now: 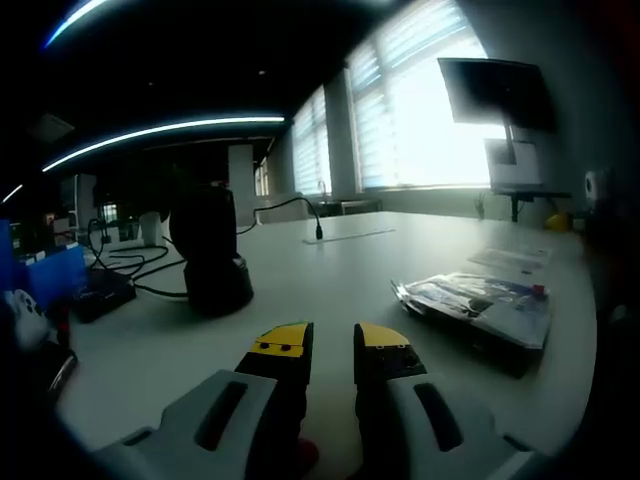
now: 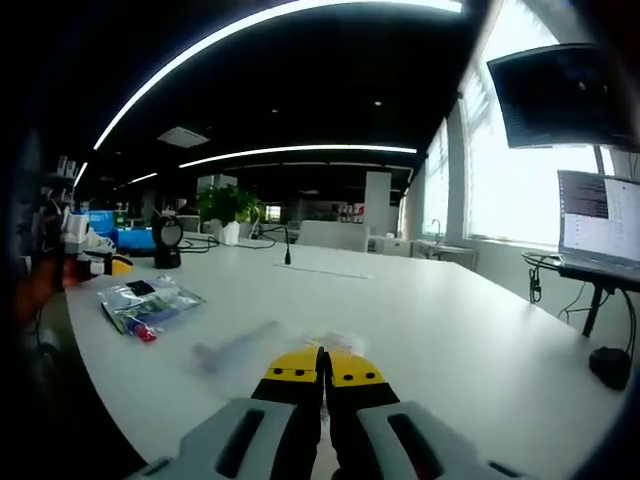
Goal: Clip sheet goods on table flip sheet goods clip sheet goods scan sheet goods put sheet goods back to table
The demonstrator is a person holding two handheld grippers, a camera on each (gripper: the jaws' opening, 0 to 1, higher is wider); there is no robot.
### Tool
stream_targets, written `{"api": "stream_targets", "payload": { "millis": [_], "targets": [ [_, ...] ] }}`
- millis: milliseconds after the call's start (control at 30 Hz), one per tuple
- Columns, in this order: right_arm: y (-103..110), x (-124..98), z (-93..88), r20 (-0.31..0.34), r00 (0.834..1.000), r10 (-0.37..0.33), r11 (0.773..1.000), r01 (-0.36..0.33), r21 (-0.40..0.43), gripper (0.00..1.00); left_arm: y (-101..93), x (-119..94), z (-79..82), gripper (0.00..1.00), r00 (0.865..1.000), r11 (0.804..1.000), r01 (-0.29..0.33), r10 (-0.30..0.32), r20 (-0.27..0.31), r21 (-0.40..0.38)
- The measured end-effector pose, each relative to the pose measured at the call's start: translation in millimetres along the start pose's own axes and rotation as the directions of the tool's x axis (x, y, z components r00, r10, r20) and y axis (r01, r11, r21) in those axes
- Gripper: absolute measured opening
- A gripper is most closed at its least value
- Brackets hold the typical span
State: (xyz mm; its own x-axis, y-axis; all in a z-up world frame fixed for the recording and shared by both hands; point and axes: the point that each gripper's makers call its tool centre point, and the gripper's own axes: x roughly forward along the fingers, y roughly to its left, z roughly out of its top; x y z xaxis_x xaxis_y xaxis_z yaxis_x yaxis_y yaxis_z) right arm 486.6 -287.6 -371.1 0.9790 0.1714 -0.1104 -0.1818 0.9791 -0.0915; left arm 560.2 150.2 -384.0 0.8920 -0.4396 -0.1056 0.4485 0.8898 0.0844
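The sheet goods, a flat clear packet with blue and red print [image 1: 480, 305], lie on the white table [image 1: 330, 260] to the right of and beyond my left gripper [image 1: 333, 345]. That gripper hovers low over the table, open, with nothing between its yellow-tipped jaws. In the right gripper view the same packet [image 2: 150, 300] lies far to the left near the table edge. My right gripper [image 2: 322, 365] is well apart from it, its jaws pressed together. A blurred pale smear [image 2: 235, 350] sits on the table just beyond its tips.
A black upright device [image 1: 212, 265] with cables stands ahead-left of the left gripper, also seen far off as a black device [image 2: 166, 240]. A gooseneck microphone [image 1: 318, 228] rises mid-table. A laptop [image 2: 598, 225] and a monitor [image 2: 560, 95] stand at the right.
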Motion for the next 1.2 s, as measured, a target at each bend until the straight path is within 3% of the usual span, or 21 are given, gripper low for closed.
{"api": "stream_targets", "payload": {
  "millis": [133, 233, 533, 1200],
  "targets": [
    [-1.0, -0.5, -8.4, -0.005, 1.0, -0.016, 1.0, 0.016, 0.007, 0.0, -0.4, -0.5, 0.4, 0.09, 1.0, 1.0, -0.001, 0.001, 0.003, -0.001],
    [0.9, -4.3, -4.2, 0.022, 1.0, -0.007, 1.0, 0.007, -0.03, 0.0, -0.4, -0.9, 0.7, 0.09, 1.0, 1.0, -0.002, 0.002, 0.005, 0.0],
    [-3.3, -9.9, -1.6, 0.074, 0.997, 0.002, 1.0, -0.004, 0.029, 0.0, -1.1, -0.6, 1.1, 0.09, 1.0, 1.0, 0.001, -0.001, 0.008, 0.008],
    [-8.2, -6.5, -4.7, 0.063, 0.998, -0.004, 1.0, 0.003, 0.024, 0.0, -1.4, -0.7, 2.6, 0.09, 1.0, 1.0, 0.004, -0.004, 0.016, 0.012]
  ]
}}
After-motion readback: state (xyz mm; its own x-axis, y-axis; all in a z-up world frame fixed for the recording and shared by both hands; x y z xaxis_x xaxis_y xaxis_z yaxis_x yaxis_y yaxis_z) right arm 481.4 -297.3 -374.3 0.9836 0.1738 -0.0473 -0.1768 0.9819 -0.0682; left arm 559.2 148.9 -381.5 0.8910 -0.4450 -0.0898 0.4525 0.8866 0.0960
